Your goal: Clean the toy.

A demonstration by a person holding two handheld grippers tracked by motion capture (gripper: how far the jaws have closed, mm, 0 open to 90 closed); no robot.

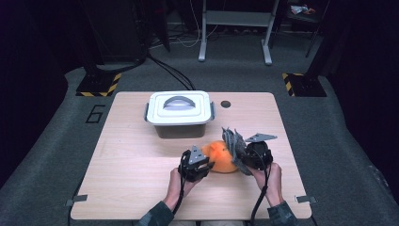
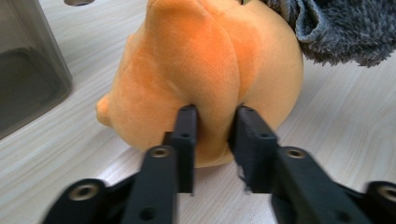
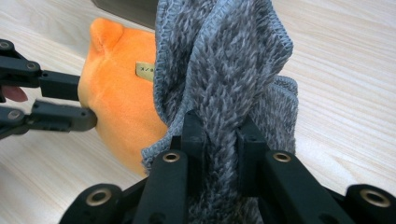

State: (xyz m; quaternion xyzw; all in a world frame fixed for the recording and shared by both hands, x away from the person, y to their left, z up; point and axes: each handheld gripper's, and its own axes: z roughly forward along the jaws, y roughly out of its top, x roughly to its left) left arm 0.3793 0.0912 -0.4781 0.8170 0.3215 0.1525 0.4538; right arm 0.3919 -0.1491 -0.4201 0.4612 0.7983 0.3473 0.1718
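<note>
An orange plush toy lies on the wooden table between my two grippers. My left gripper comes at it from the left, and its jaws pinch a fold of the orange plush. A grey knitted cloth drapes over the toy's right side and rises above it. My right gripper is shut on a bunched strand of that cloth. In the right gripper view the left gripper touches the toy, which bears a small tag. From above, the right gripper sits just right of the toy.
A grey storage box with a white lid and handle stands just behind the toy; its wall shows in the left gripper view. A small round hole sits right of the box. Bare tabletop stretches to the left.
</note>
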